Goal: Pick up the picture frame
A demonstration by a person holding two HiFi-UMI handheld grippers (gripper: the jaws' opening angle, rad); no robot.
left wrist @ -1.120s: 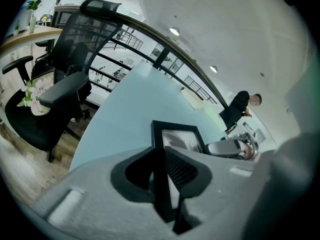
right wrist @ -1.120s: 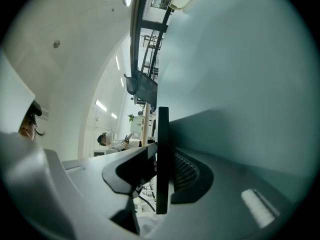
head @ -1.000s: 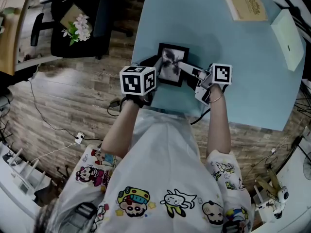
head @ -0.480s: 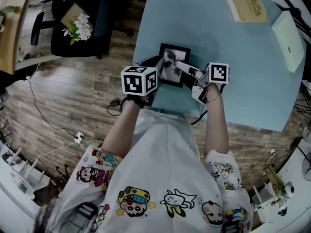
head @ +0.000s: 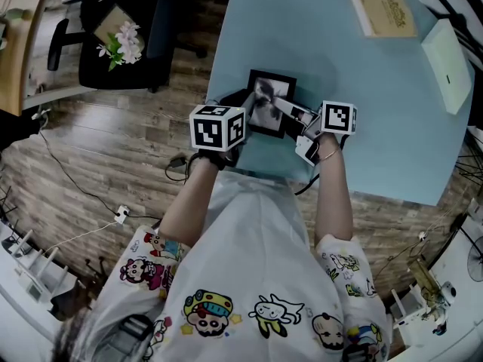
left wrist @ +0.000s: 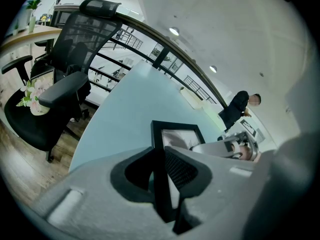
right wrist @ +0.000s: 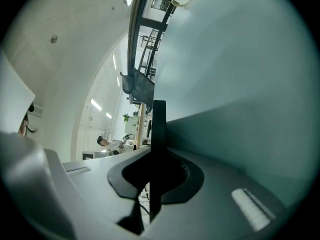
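Both grippers are on the picture frame [head: 275, 77] now, and it sits just inside the tabletop's [head: 339, 51] near left edge, right in front of me. From the head view I can't tell whether it is clear of the tabletop or resting on it. In the left gripper view, the left gripper [left wrist: 159, 170] has its fingers clamped on the black side rail of the picture frame [left wrist: 175, 125], with the pale blue tabletop [left wrist: 130, 104] stretching away behind. Over to the right gripper view: the right gripper [right wrist: 154, 178] has just been closing its fingers, and the picture frame [right wrist: 158, 126] runs edge-on between them as a thin dark strip with the pads up against it, the tabletop [right wrist: 240, 59] filling the side. From above, the left gripper [head: 243, 100] and right gripper [head: 278, 104] meet over the frame from either side. A book [head: 381, 7] lies at the tabletop's far edge. Off the tabletop's left side stands an office chair [head: 147, 21] with flowers [head: 121, 42] on its seat.
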